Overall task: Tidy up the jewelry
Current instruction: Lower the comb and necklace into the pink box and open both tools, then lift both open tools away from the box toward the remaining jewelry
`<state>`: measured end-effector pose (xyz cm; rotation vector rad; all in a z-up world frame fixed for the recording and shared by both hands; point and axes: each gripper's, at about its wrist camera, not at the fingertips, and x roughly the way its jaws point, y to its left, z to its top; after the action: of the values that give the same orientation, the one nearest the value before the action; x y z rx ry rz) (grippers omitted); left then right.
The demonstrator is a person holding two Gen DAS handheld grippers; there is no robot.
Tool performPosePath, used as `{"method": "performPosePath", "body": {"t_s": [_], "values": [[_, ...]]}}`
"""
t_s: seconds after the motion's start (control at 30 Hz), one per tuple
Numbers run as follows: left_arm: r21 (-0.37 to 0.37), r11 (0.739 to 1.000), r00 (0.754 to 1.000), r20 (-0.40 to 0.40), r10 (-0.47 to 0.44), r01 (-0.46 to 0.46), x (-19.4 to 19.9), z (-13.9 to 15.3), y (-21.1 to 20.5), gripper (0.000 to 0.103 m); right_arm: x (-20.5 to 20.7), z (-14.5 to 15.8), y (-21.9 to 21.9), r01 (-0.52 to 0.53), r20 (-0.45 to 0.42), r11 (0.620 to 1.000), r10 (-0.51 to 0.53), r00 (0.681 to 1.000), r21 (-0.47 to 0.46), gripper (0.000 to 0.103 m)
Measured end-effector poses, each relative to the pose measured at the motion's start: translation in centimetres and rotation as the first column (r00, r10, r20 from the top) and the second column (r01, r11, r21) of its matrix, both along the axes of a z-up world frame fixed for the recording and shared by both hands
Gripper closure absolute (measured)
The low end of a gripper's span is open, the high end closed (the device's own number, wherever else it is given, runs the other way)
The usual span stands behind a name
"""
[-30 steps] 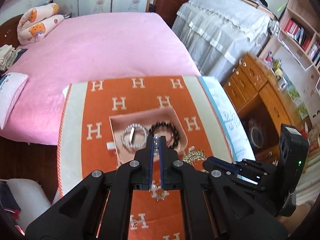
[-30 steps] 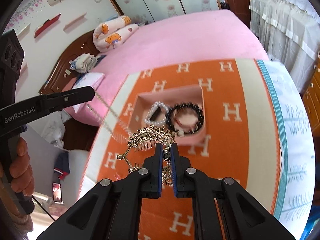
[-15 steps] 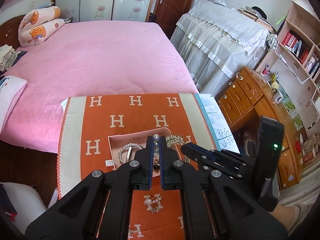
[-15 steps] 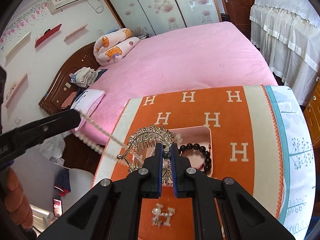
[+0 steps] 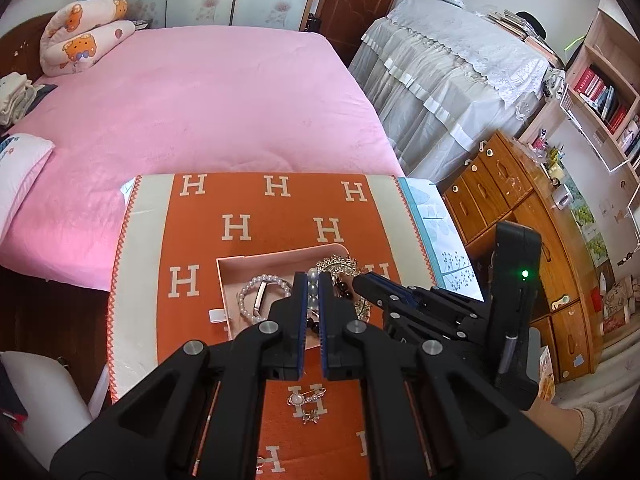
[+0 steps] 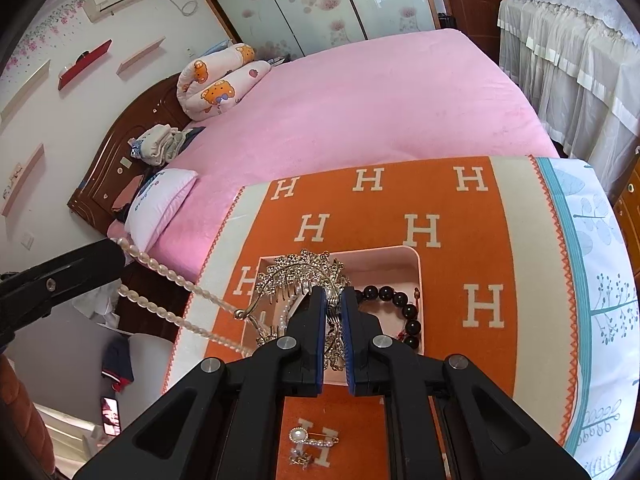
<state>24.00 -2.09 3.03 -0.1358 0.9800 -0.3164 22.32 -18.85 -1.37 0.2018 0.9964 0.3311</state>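
A pink jewelry box (image 5: 280, 258) (image 6: 414, 268) sits on an orange H-patterned cloth. It holds a pearl bracelet (image 5: 262, 292) and a black bead bracelet (image 6: 394, 300). My left gripper (image 5: 313, 280) is shut on a pearl necklace (image 6: 168, 276), whose strand stretches from the left gripper across to the box in the right wrist view. My right gripper (image 6: 332, 300) is shut on a gold rhinestone hair comb (image 6: 300, 272) and holds it over the box. The comb also shows in the left wrist view (image 5: 338, 264).
A pearl brooch (image 5: 306, 390) (image 6: 312, 436) and a small gold earring (image 5: 310, 416) lie on the cloth near me. A pink bed (image 5: 200, 100) lies beyond the table. Wooden drawers (image 5: 520, 240) stand to the right.
Both grippers have risen and pulled back from the box with their jewelry. The right gripper moved the comb over the box. The pearl strand now hangs taut between the grippers.
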Motion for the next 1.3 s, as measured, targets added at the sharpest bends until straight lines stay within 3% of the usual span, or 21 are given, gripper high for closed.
{"method": "performPosePath", "body": {"t_s": [0.3,0.53,0.63,0.7,0.77,0.93,1.0,1.07,1.3], "values": [[0.025,0.999,0.998,-0.051,0.025,-0.024,0.8,-4.7,0.0,0.100,0.9,-2.3,-0.1,0.002,-0.030,1.000,-0.003,1.000,-0.006,0.095],[0.125,0.992,0.989,-0.144,0.042,-0.024,1.3,-11.0,-0.7,0.099,1.5,-3.9,-0.1,0.004,-0.054,1.000,-0.005,0.999,-0.013,0.095],[0.139,0.990,0.982,-0.181,0.052,-0.027,1.1,-12.9,-0.4,0.086,1.9,-4.7,0.1,0.006,-0.064,1.000,-0.008,0.998,-0.025,0.095],[0.132,0.991,0.981,-0.185,0.061,-0.037,0.8,-13.4,-0.1,0.068,2.1,-5.1,0.2,0.012,-0.067,0.999,-0.014,0.998,-0.037,0.095],[0.129,0.990,0.980,-0.183,0.072,-0.048,0.4,-13.6,0.2,0.059,2.4,-5.8,0.3,0.018,-0.074,0.999,-0.022,0.997,-0.051,0.095],[0.137,0.987,0.976,-0.190,0.104,-0.079,-0.4,-14.1,1.3,0.058,3.2,-7.3,0.2,0.059,-0.109,0.994,-0.069,0.992,-0.091,0.093],[0.142,0.986,0.975,-0.191,0.118,-0.091,-0.6,-14.1,1.7,0.058,3.5,-7.8,0.1,0.068,-0.125,0.994,-0.079,0.989,-0.091,0.080],[0.148,0.983,0.972,-0.192,0.133,-0.106,-0.8,-14.1,2.2,0.058,3.4,-7.7,0.0,0.079,-0.115,0.993,-0.089,0.989,-0.086,0.075],[0.157,0.976,0.967,-0.186,0.176,-0.148,-2.0,-13.7,3.9,0.058,1.8,-6.1,-0.2,0.079,-0.082,0.994,-0.085,0.993,-0.078,0.074]]}}
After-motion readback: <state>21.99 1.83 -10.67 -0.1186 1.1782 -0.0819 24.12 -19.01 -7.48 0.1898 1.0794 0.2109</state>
